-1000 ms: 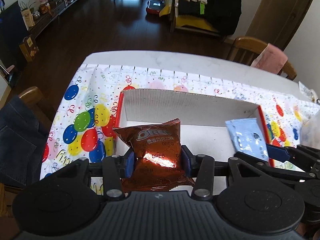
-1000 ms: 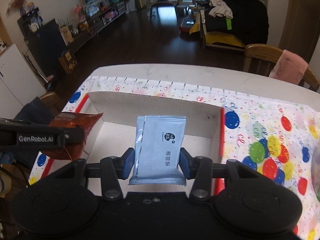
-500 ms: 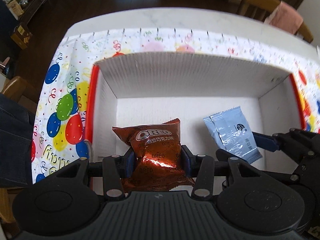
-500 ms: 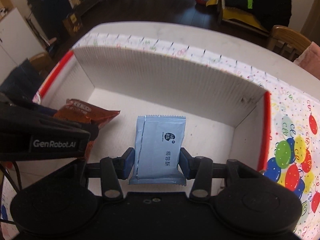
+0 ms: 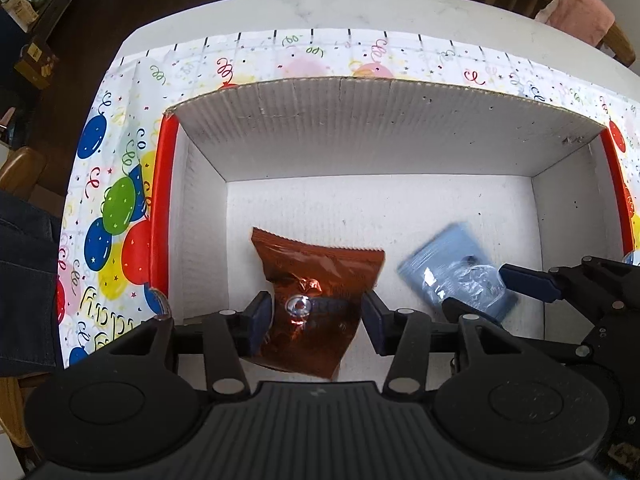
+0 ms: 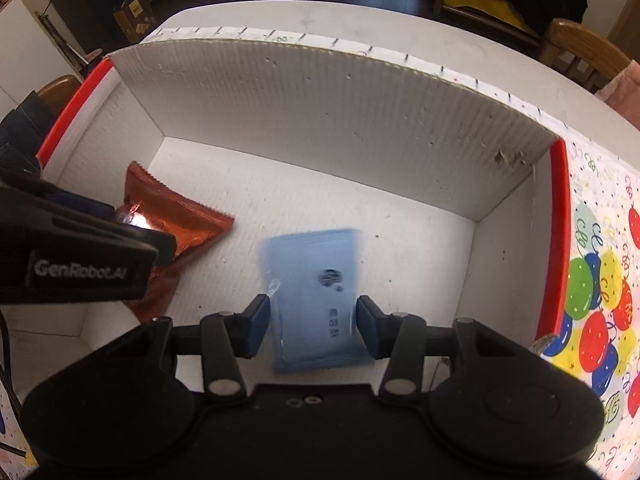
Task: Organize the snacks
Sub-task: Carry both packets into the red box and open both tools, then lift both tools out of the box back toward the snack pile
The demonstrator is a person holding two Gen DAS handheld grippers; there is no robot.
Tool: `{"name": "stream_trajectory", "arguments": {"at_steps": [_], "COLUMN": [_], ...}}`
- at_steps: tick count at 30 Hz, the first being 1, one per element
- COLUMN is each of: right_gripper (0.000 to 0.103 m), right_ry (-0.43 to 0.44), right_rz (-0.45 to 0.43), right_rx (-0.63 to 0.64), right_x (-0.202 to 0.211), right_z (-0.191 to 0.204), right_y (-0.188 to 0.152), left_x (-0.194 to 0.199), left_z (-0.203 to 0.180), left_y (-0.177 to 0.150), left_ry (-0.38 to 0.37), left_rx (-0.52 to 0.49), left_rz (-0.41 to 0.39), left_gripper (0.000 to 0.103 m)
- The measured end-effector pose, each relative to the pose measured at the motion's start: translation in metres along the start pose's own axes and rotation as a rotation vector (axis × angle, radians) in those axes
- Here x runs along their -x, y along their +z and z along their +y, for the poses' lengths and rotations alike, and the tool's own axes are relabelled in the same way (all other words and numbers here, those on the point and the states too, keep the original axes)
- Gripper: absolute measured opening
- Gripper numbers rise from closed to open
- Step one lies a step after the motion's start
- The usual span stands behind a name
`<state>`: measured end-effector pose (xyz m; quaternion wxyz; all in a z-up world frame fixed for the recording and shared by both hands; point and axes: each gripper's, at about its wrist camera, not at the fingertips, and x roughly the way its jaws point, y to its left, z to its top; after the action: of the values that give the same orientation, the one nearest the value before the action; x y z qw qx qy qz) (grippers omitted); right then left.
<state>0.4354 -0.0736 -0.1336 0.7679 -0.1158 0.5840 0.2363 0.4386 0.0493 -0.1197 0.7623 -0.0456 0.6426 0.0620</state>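
Note:
A brown Oreo packet (image 5: 320, 292) lies on the floor of the white cardboard box (image 5: 380, 128), between the spread fingers of my left gripper (image 5: 318, 316), which is open. A light blue snack packet (image 6: 316, 300) is blurred with motion, dropping between the spread fingers of my right gripper (image 6: 312, 324), which is open. The blue packet (image 5: 456, 276) also shows in the left wrist view, right of the Oreo packet. The Oreo packet (image 6: 172, 224) shows at left in the right wrist view, partly behind the left gripper.
The box has red side rims (image 5: 160, 208) and stands on a balloon-print cloth (image 5: 112, 200) over a white table (image 5: 360, 4). Wooden chairs (image 6: 580, 48) stand beyond the table. A person's jeans (image 5: 24, 280) are at the left.
Both grippers have moved down into the box and opened. The Oreo packet was let go onto the box floor. The blue packet was let go and is falling.

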Motion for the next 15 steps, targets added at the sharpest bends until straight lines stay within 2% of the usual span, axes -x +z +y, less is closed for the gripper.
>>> {"name": "stream_trajectory", "arguments": {"at_steps": [8, 11, 15], "right_gripper": [0.054, 0.056, 0.06], "right_ry": [0.045, 0.06, 0.075], "right_rz": [-0.056, -0.089, -0.136], "right_rx": [-0.029, -0.04, -0.046], "right_x": [0.031, 0.051, 0.07], "right_z": [-0.006, -0.008, -0.001], "right_y": [-0.01, -0.017, -0.014], "left_x": [0.018, 0.029, 0.049], "left_z": [0.005, 0.007, 0.011], "left_y": [-0.01, -0.018, -0.029], "left_ry": [-0.03, -0.029, -0.04], "left_rx": [0.028, 0.034, 0.048], "left_rz": [-0.061, -0.101, -0.17], "left_gripper": [0.05, 0.055, 0.055]}}
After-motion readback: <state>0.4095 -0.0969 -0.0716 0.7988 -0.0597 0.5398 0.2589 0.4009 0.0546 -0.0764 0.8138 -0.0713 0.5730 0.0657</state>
